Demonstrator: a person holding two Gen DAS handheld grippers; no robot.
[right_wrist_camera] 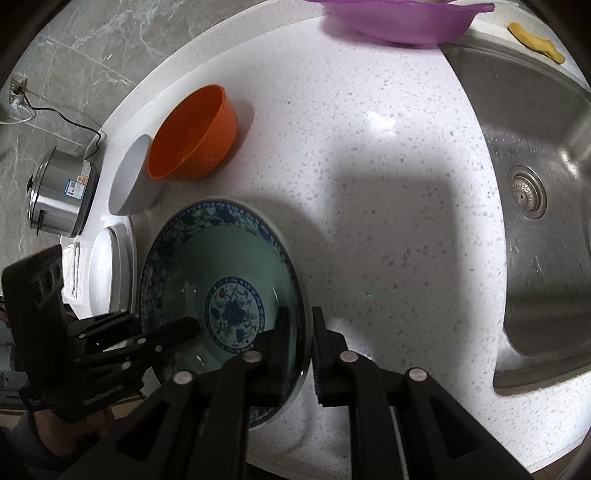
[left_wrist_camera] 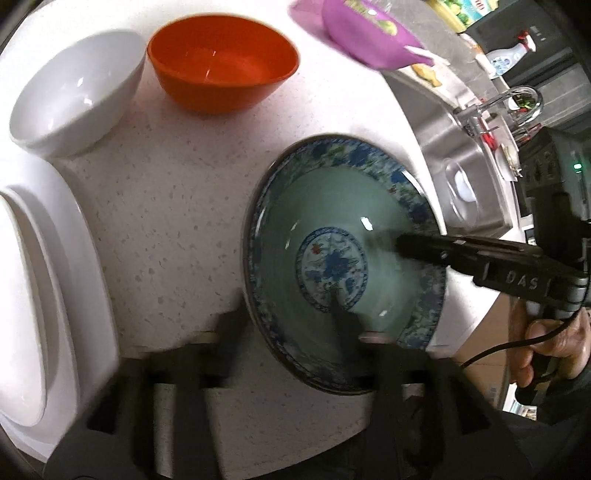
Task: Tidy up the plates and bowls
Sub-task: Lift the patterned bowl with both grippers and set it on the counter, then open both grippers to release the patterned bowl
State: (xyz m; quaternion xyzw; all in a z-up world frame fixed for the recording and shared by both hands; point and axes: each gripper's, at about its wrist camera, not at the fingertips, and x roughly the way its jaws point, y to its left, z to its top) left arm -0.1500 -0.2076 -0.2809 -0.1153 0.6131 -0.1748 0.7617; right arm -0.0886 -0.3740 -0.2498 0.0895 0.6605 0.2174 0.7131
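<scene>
Black plastic fingers on both sides of the same dish, so here's how we read it. Our right gripper (right_wrist_camera: 297, 328) has its jaws narrowly parted and straddling the near-right rim of the blue-patterned plate (right_wrist_camera: 221, 266), one finger inside the well and one outside on the counter; the pads don't look pressed on the rim, so we'd call it loose rather than holding. Our left gripper (left_wrist_camera: 280, 325) stands a good bit wider, one finger tip down in the plate's well near the flower medallion, the other off the rim over the speckled countertop (left_wrist_camera: 177, 206), again with nothing pinched. The plate sits flat and face up on the counter, just beside the white dish stack (left_wrist_camera: 40, 280) on its left and with the steel sink (right_wrist_camera: 535, 206) off to its right. Being round, it has no real long axis, so what matters is the rim: it runs right between each pair of fingers, with the right hand nearer to a clean bite. Further out, the orange bowl (left_wrist_camera: 221, 66) and white bowl (left_wrist_camera: 74, 92) sit side by side behind the plate, touching or nearly so, both upright, and a purple bowl (right_wrist_camera: 399, 18) is at the far edge.
</scene>
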